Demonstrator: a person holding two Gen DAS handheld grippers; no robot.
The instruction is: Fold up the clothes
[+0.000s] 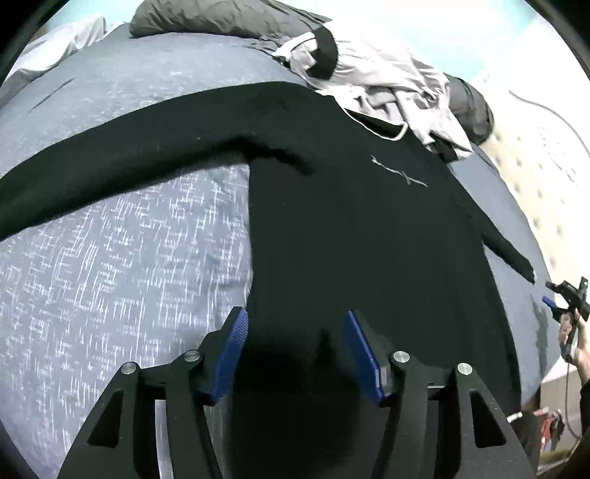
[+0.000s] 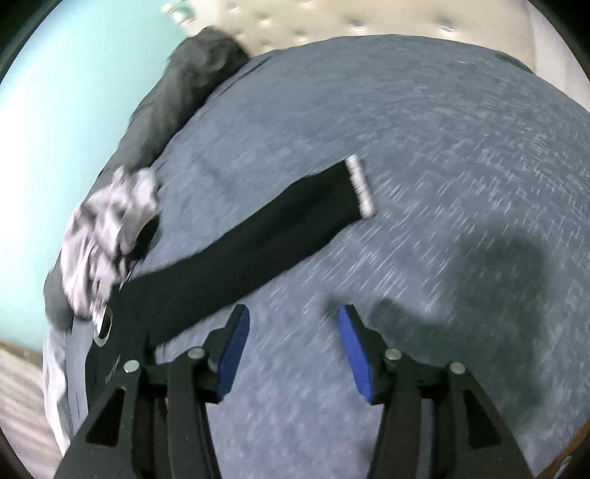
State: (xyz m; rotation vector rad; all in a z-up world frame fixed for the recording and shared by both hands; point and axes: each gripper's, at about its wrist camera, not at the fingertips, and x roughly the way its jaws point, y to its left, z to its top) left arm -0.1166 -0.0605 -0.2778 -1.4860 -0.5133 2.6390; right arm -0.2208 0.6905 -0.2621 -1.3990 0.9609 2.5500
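- Left wrist view: the left gripper (image 1: 295, 353) hovers with jaws wide and empty over the lower hem of the black sweater (image 1: 368, 235), which lies flat at frame centre on the blue bedspread (image 1: 121, 265).
- One sleeve (image 1: 110, 154) runs to the left edge; open bedspread lies below it.
- A clothes pile (image 1: 387, 84) crowds the collar, upper right.
- Right wrist view: the right gripper (image 2: 293, 350) has jaws wide and empty over bare bedspread (image 2: 424, 147).
- The other sleeve (image 2: 258, 243) ends in a white cuff (image 2: 361, 186) at frame centre.

— What is lying under everything?
— A grey-blue bedspread with white woven flecks (image 1: 110, 276) is covering the bed.
— And beyond it?
— A pale turquoise wall (image 2: 66, 110) is showing far left, and a cream tufted headboard (image 2: 332, 18) is standing at the far end.
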